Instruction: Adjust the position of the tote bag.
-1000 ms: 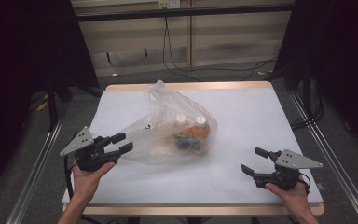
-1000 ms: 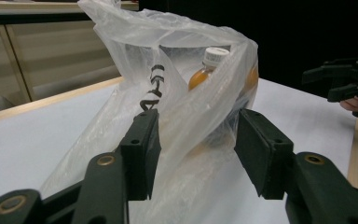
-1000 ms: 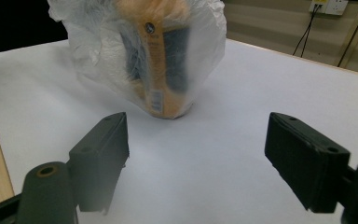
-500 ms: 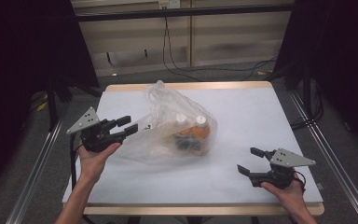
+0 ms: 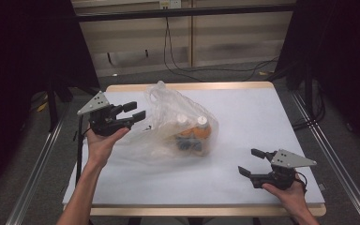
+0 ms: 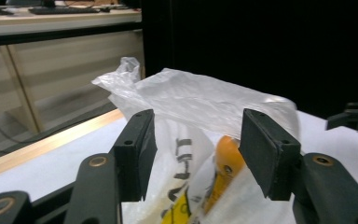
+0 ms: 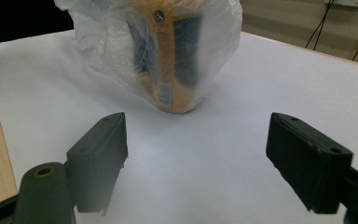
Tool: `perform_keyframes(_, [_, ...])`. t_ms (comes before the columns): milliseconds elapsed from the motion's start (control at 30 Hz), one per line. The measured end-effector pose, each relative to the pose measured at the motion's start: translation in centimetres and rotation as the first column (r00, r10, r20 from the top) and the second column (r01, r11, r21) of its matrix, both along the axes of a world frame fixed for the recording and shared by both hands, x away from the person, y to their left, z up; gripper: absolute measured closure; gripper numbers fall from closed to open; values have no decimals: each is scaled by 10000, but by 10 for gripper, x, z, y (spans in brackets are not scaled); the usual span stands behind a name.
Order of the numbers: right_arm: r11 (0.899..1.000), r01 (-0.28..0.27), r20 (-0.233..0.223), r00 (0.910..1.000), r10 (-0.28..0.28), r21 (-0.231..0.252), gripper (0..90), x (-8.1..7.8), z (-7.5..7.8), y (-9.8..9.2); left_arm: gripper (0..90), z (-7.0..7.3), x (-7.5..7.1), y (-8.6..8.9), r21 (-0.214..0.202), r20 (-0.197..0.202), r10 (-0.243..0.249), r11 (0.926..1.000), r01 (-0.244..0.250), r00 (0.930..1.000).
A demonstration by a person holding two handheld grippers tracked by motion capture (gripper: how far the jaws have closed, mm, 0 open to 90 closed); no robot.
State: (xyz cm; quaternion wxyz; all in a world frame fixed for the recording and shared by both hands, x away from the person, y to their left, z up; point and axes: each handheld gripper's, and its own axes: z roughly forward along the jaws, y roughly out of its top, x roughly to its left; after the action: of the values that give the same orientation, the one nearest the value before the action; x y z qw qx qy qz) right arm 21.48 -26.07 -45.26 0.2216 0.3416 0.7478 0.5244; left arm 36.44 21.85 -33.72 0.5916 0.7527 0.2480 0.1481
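Observation:
A clear plastic bag (image 5: 176, 124) lies on the white table (image 5: 243, 115), with orange bottles (image 5: 194, 133) with white caps inside it. My left gripper (image 5: 138, 111) is raised at the bag's left side, open, jaws pointing toward the bag's upper edge. In the left gripper view the bag (image 6: 200, 102) rises just beyond the open jaws, an orange bottle (image 6: 223, 161) showing through the film. My right gripper (image 5: 252, 161) rests low near the table's front right, open and holding nothing. The right gripper view has the bag (image 7: 158, 46) ahead of the wide-apart jaws.
The table has a wooden rim (image 5: 206, 86). Cables (image 5: 178, 56) hang and run along the floor behind it. Metal rails (image 5: 323, 136) flank the table on both sides. White surface lies bare to the right of the bag and along the front.
My left gripper has lifted and moved away from the front edge, up along the bag's left side toward its top. The right gripper has drifted slightly forward and down.

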Motion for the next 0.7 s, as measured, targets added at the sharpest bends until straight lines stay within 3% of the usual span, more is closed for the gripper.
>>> perform_keyframes(100, [10000, -3, -40, 10000, 2, -20, 195, 1, 0, 0, 437, 0, 9, -2, -198, -88, 50, 9998, -52, 9999])
perform_keyframes(200, [10000, -20, -52, 10000, 20, -57, 193, 1, -1, 0, 401, 1, 17, -7, 86, -193, 143, 9999, -142, 9997])
perform_keyframes(267, [10000, -13, -71, 10000, 12, -65, 193, 0, -1, 0, 378, 2, 22, -7, -104, -266, 242, 9996, -245, 9994])
perform_keyframes(367, [10000, -17, -79, 10000, 17, -54, 193, 1, -1, 0, 347, 5, 28, -9, 94, -357, 512, 9987, -509, 9980])
perform_keyframes(433, [10000, -13, -110, 9999, 12, -58, 194, 1, -1, 0, 332, 6, 30, -10, -189, -404, 316, 9993, -324, 9987])
perform_keyframes(467, [10000, -13, -121, 9999, 12, -66, 194, 1, -1, 0, 330, 6, 31, -11, -148, -502, 468, 9988, -476, 9976])
perform_keyframes(533, [9999, -50, -99, 9999, 49, -96, 194, 0, 0, 0, 292, 5, 33, -14, -260, -581, 282, 9992, -297, 9979])
perform_keyframes(700, [9999, -57, -113, 9999, 56, -115, 193, 0, -1, 1, 234, -5, 39, -29, 377, -801, 277, 9990, -247, 9964])
